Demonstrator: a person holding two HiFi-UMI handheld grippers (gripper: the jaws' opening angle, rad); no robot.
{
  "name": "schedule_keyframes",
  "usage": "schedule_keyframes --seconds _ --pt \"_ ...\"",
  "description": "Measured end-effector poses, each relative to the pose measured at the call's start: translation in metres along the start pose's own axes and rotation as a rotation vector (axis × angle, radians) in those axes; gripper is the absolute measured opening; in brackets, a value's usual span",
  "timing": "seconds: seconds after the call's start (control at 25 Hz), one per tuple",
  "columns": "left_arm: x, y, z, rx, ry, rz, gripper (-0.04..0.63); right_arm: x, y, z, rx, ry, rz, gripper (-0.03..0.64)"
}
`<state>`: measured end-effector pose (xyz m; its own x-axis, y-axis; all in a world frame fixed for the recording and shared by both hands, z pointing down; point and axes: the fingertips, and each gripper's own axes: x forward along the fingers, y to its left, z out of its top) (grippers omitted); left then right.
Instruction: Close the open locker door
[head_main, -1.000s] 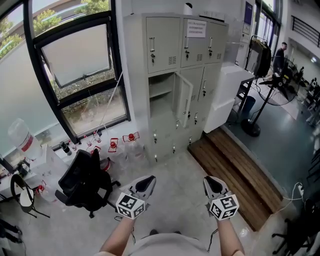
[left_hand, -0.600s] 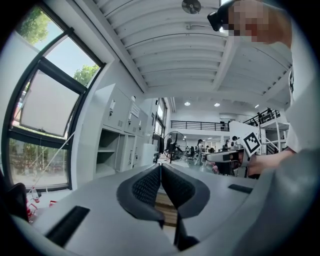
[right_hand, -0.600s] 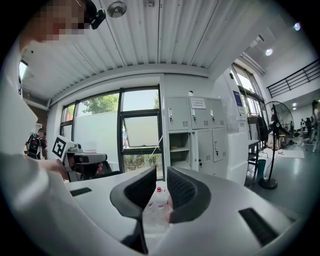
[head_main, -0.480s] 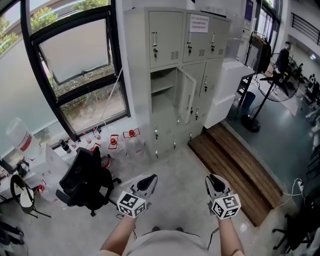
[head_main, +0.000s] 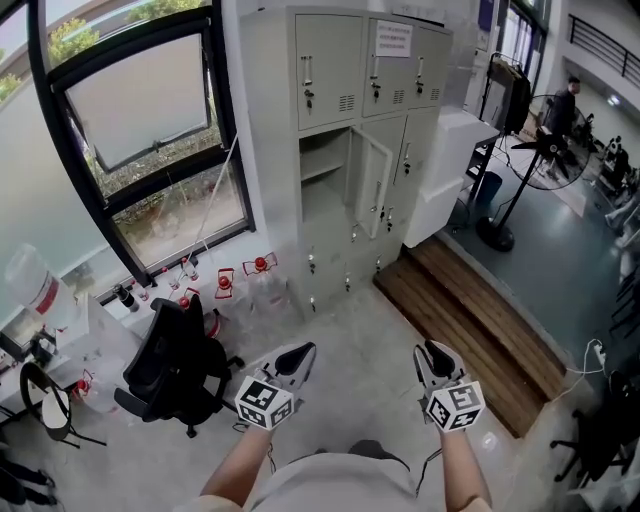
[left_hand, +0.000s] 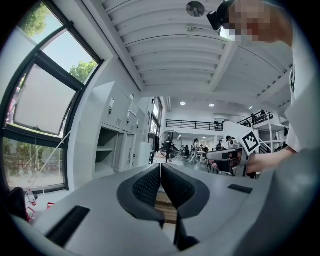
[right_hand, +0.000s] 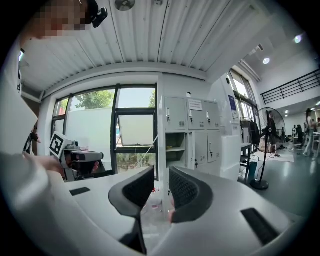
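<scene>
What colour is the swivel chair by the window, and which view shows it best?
The swivel chair is black; the head view shows it best.

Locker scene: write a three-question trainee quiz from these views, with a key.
1. True or false: every door of the locker bank is shut.
2. Which gripper's jaws are together? A) left gripper B) right gripper
3. What black furniture stands on the floor near the window?
Key: 1 false: the open locker door stands ajar in the second row. 2 A; the right gripper's jaws have just been opening, nothing between them. 3 office chair.
</scene>
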<state>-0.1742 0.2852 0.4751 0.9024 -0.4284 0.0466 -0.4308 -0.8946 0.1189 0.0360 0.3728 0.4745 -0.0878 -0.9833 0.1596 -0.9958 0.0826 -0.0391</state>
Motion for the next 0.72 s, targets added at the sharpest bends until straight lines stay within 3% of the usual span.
schedule_keyframes --seconds 0.4,0.72 --pt "0.009 0.033 -0.004 -0.012 0.018 0.002 0.021 0.032 0.000 0.000 0.007 0.012 -0.009 0.115" --pt "0.066 0.066 -0.016 -0.023 0.045 0.021 0.021 0.093 -0.038 -0.009 0.007 0.034 0.028 0.126"
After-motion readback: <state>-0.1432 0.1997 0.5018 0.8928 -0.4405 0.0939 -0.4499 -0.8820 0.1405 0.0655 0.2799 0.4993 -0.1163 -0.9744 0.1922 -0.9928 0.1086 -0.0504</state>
